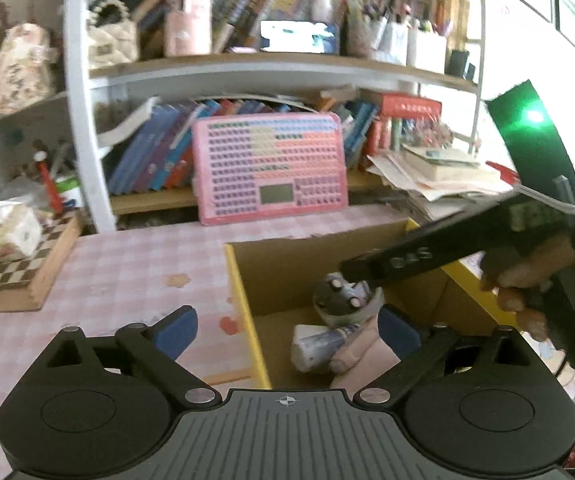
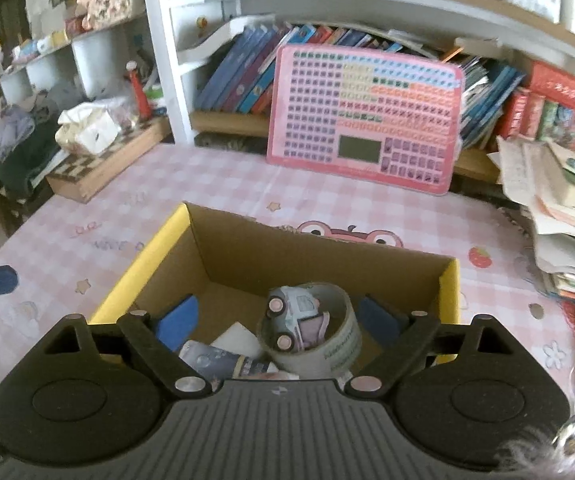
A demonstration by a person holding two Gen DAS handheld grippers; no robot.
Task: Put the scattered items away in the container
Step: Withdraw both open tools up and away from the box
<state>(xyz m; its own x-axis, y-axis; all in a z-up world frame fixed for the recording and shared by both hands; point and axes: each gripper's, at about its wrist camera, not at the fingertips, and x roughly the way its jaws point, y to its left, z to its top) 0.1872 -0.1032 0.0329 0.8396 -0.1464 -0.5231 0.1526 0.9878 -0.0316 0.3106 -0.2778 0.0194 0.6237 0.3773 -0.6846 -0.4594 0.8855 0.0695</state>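
Note:
A cardboard box with yellow edges [image 2: 135, 276] stands on the pink checked tablecloth; it also shows in the left wrist view [image 1: 243, 300]. Inside lie a tape roll [image 2: 339, 348] with a small toy car [image 2: 295, 316] resting in it, a printed tube [image 2: 223, 364] and a white block [image 2: 235, 336]. My right gripper [image 2: 275, 320] is open and empty just above the box contents. My left gripper [image 1: 287, 330] is open and empty, straddling the box's left wall. In the left wrist view the right gripper's fingers [image 1: 371, 270] hang over the toy car [image 1: 339, 294].
A pink keyboard toy [image 2: 367, 116] leans against the bookshelf behind the box. A chessboard box [image 2: 103, 168] with a tissue pack [image 2: 87, 128] sits at the left. A stack of papers and books [image 2: 567, 200] lies at the right.

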